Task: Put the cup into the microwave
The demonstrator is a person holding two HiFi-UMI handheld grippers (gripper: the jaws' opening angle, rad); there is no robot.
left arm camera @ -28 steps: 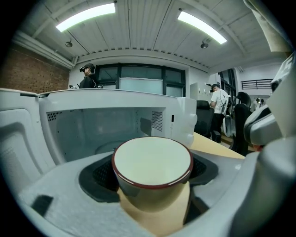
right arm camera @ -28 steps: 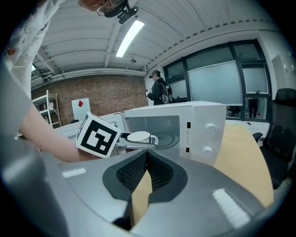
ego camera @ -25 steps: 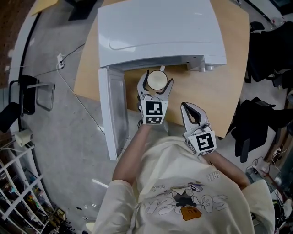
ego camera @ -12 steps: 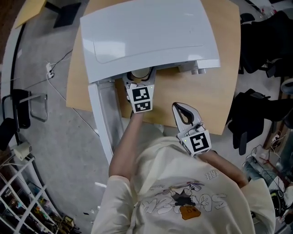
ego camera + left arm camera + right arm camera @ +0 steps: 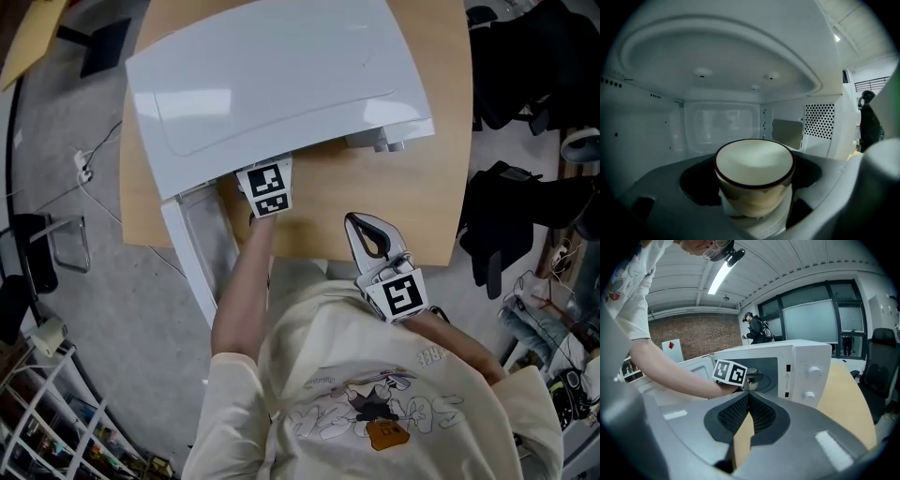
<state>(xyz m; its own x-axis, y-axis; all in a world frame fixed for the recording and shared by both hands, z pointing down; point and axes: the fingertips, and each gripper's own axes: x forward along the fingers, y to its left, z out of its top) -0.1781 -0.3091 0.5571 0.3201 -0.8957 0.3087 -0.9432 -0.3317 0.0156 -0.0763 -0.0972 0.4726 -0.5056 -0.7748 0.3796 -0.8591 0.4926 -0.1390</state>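
- Left gripper (image 5: pixel 263 190) reaches into the microwave (image 5: pixel 272 84), jaws spread wide and clamped on the cup (image 5: pixel 754 171). The cup is inside the cavity, back wall ahead of it.
- Step in hand: placing. I can't tell whether the cup's base touches the cavity floor.
- Next move, my judgement: lower until seated, widen the jaws, back straight out, minding the open door (image 5: pixel 192 258) to its left.
- Right gripper (image 5: pixel 372 236): jaws together, empty, off to the right over the table (image 5: pixel 422 187).
- Table is pale wood; grey floor (image 5: pixel 94 281) beyond the door.
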